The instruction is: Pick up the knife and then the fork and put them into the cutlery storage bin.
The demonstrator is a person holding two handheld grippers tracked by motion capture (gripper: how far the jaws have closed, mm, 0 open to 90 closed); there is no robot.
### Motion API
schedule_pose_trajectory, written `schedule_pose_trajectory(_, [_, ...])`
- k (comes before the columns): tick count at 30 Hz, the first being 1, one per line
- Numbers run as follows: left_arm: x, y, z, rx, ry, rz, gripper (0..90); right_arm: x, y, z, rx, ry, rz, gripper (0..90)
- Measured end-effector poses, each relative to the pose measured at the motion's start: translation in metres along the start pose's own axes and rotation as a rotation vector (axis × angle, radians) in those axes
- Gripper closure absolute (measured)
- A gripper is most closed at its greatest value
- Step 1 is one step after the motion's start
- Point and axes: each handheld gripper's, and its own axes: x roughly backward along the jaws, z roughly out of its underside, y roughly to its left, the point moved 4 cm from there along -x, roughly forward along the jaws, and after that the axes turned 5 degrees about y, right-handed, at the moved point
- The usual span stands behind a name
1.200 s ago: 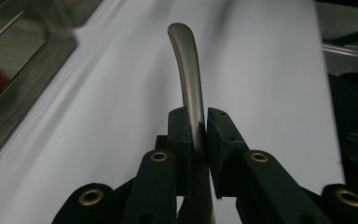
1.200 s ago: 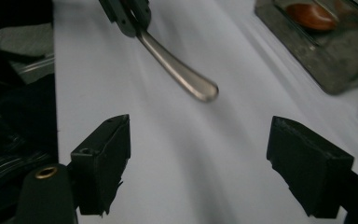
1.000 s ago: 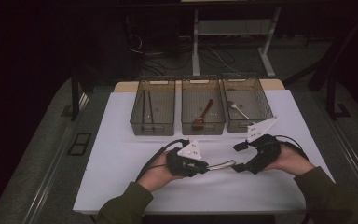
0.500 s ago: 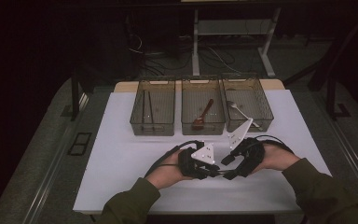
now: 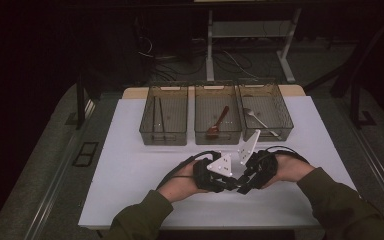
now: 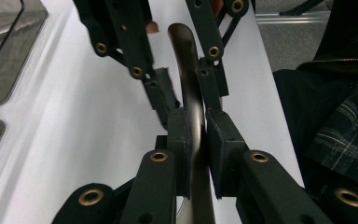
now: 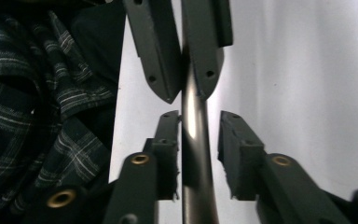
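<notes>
At the front middle of the white table (image 5: 130, 175) both hands hold their grippers tip to tip. My left gripper (image 6: 199, 140) is shut on a dark, shiny metal utensil handle (image 6: 189, 79), which runs forward between its pads. My right gripper (image 7: 199, 140) straddles the same handle (image 7: 192, 126) from the other end: the handle lies against one pad, with a clear gap to the other. In the high view the left gripper (image 5: 228, 182) and right gripper (image 5: 247, 179) meet, and the utensil's head is hidden.
Three clear bins stand in a row at the back of the table. The left bin (image 5: 163, 137) holds thin dark sticks, the middle bin (image 5: 218, 137) a reddish spoon (image 5: 219, 120), the right bin (image 5: 286, 122) a silver spoon (image 5: 260, 120). A plaid sleeve (image 7: 37, 116) is close by.
Both hands have moved inward along the front of the table. The right gripper has swung left until its jaws meet the left gripper's around the handle.
</notes>
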Motion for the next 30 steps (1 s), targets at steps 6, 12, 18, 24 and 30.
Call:
schedule_pose_trajectory(6, [0.000,0.000,0.001,-0.001,0.001,0.001,79.2,-0.002,0.001,-0.001,0.014,0.017,-0.015,76.3])
schedule_pose_trajectory(12, [0.001,0.002,0.001,0.006,-0.005,0.006,79.0,-0.002,0.001,-0.002,0.026,0.014,-0.013,77.2])
schedule_pose_trajectory(18, [0.000,0.005,0.004,0.034,-0.001,0.011,78.2,0.000,0.001,-0.005,0.019,-0.003,0.014,77.9])
schedule_pose_trajectory(24, [0.006,0.012,0.006,0.049,-0.032,-0.009,71.4,-0.002,-0.004,-0.002,0.024,0.023,0.063,79.3])
schedule_pose_trajectory(30, [0.023,0.018,0.016,0.120,-0.079,-0.056,61.1,0.001,-0.010,0.003,0.029,0.006,0.111,82.7])
